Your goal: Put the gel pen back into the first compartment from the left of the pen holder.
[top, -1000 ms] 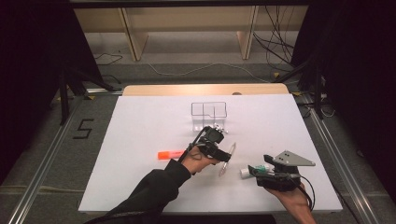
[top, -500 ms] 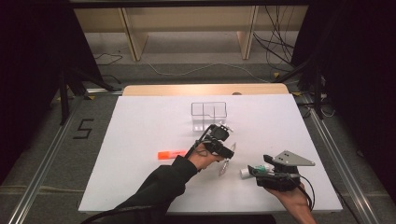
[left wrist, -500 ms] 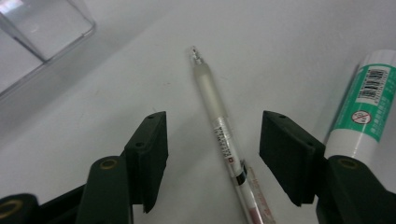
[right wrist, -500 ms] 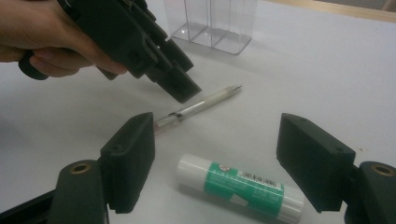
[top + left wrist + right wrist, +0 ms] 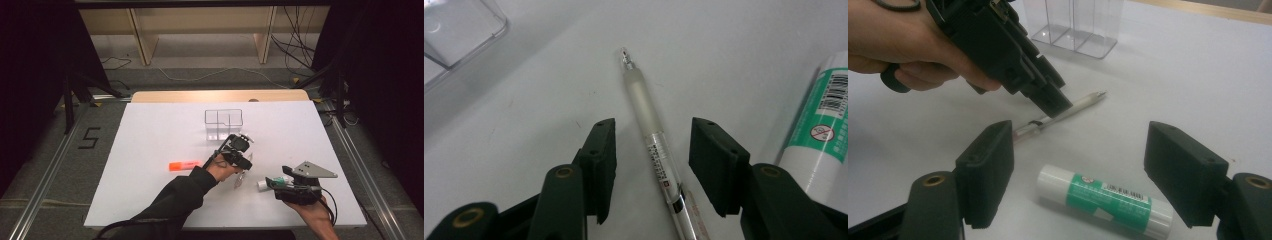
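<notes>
— Tongs first: how do the left tongs (image 5: 651, 155) stand?

— Partly open and lowered over a clear pen (image 5: 654, 150) lying flat on the white worktop (image 5: 150, 135). Their jaws have just been closing, and the pen's barrel runs up the gap between them, but in the left gripper view a strip of worktop shows on either side of it, so neither pad presses on it.

— Where exactly is the pen?

— On the near right part of the worktop, just in front of the clear divided box (image 5: 223, 123). Its tip points away from the left tongs, and the box corner sits at the upper left of that view.

— And the right tongs (image 5: 1078, 175)?

— Wide open, holding nothing. A white and green glue stick (image 5: 1105, 200) lies on the worktop between their jaws, apart from both. In the high view the right tongs (image 5: 280, 184) rest low at the near right edge, with the glue stick (image 5: 267, 183) at their mouth.

— How near are pen and glue stick?

— Near, not touching; the glue stick (image 5: 819, 135) lies to the right of the pen in the left gripper view.

— Anything else?

— An orange marker (image 5: 183, 165) lies left of the person's left hand (image 5: 220, 167), apart from it.
</notes>
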The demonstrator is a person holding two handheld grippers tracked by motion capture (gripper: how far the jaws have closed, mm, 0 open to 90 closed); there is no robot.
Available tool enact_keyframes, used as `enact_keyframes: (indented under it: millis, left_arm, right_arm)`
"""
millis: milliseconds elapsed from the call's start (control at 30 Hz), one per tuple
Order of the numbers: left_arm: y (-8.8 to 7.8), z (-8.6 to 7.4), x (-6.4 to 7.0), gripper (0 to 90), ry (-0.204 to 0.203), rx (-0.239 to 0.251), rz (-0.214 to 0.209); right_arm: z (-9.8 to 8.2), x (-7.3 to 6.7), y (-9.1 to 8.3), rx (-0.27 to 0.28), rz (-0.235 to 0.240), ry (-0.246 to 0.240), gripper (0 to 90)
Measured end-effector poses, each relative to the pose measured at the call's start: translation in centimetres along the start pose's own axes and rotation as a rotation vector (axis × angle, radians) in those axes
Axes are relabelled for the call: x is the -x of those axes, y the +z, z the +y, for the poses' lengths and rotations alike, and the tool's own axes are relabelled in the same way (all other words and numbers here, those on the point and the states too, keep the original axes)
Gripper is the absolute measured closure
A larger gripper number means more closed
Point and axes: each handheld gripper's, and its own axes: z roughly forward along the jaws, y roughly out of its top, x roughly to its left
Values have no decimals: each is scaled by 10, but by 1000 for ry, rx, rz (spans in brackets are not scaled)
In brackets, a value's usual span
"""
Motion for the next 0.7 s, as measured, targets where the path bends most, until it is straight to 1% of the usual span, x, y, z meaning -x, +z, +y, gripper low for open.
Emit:
enact_keyframes:
  millis: [33,100,200,267,433,533,600,700]
  left_arm:
    - [1,0,0,541,-6,-2,-6]
    - [2,-1,0,555,-1,-9,-5]
    - [3,-1,2,569,8,-15,3]
    - [3,-1,4,582,4,-12,5]
    - [7,1,6,609,21,-34,22]
    - [7,1,6,626,21,-45,21]
    - [8,2,7,627,14,-47,21]
    - [10,2,7,629,16,-56,22]
  right_arm:
    - [0,0,0,-1,-2,0,289]
    - [0,-1,0,-4,-1,0,289]
    - [0,-1,0,-2,-1,-1,290]
    - [0,-1,0,-2,0,1,290]
    - [0,-1,0,-5,0,-1,290]
    - [0,-1,0,-4,0,0,289]
    - [0,-1,0,-4,-1,0,289]
    - [0,-1,0,-4,0,-4,289]
